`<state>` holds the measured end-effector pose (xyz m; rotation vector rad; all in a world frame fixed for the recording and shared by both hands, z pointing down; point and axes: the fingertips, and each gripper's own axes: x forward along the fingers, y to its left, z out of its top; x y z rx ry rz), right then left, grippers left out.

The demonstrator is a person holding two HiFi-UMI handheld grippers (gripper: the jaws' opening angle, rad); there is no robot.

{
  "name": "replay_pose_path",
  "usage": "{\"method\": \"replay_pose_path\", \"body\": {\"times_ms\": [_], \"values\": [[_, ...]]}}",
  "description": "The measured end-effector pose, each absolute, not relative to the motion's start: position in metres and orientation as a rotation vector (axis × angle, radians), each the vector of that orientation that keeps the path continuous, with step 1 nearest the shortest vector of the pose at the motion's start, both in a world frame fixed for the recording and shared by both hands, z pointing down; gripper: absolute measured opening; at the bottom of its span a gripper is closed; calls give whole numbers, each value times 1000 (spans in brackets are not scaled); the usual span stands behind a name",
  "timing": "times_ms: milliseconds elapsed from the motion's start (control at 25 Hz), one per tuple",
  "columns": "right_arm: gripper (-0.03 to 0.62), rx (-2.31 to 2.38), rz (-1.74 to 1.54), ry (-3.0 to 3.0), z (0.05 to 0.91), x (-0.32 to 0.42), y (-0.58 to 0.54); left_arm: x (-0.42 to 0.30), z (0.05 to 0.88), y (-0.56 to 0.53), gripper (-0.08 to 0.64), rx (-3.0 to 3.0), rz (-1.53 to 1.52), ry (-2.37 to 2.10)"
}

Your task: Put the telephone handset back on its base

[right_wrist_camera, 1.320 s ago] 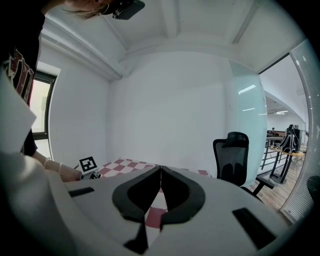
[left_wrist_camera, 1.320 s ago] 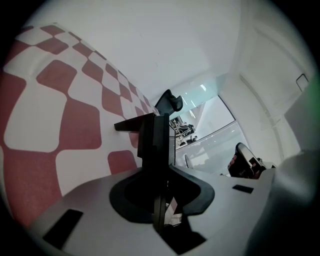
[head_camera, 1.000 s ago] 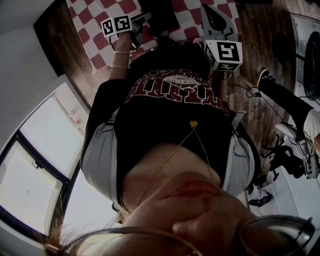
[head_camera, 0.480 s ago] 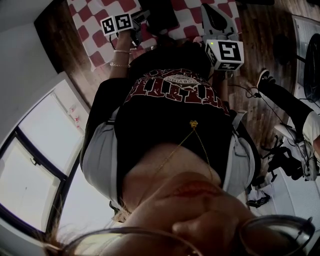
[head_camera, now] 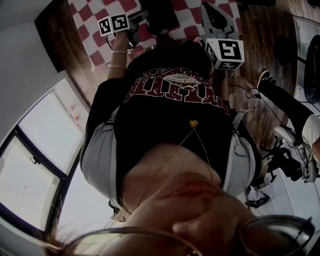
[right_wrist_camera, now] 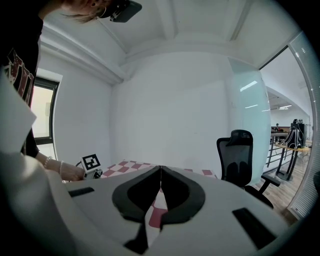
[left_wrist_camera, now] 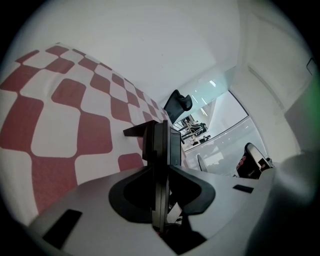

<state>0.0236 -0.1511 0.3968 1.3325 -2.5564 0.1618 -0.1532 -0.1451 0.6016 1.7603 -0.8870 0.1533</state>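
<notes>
The black telephone [head_camera: 160, 17] lies on the red and white checked tablecloth [head_camera: 95, 27] at the top of the head view, mostly hidden by my body. My left gripper [head_camera: 141, 21] reaches to its left side. In the left gripper view the left gripper [left_wrist_camera: 161, 145] is shut on a thin black slab, the handset [left_wrist_camera: 161, 135], seen edge-on above the cloth [left_wrist_camera: 60, 115]. My right gripper [head_camera: 210, 12] hovers to the right of the phone. Seen from its own camera, the right gripper [right_wrist_camera: 160, 169] is shut with nothing between its jaws.
A black office chair [right_wrist_camera: 240, 155] stands past the table's far right end. The left gripper's marker cube [right_wrist_camera: 91, 163] and the hand holding it show over the checked cloth [right_wrist_camera: 131, 165]. A second person's leg and shoe [head_camera: 265, 80] are on the wooden floor at right.
The left gripper has shifted slightly left and up along the cloth. The right gripper has barely moved.
</notes>
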Motion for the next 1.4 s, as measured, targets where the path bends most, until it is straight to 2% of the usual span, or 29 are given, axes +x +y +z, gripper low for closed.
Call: {"method": "replay_pose_path", "body": {"times_ms": [80,320,840,1400], "values": [[18,1328,162,-2559,397,23,-152,-151,600,-146,84,1775,147,-877],[18,1329,161,-2552,397,24,-152,-149,597,-146,77,1829,111,-848],[18,1337,172,-2547,397,28,-154,-148,599,-149,77,1868,-51,-798],[18,1343,179,-2537,400,25,-152,-150,605,-149,77,1869,-46,-784]]}}
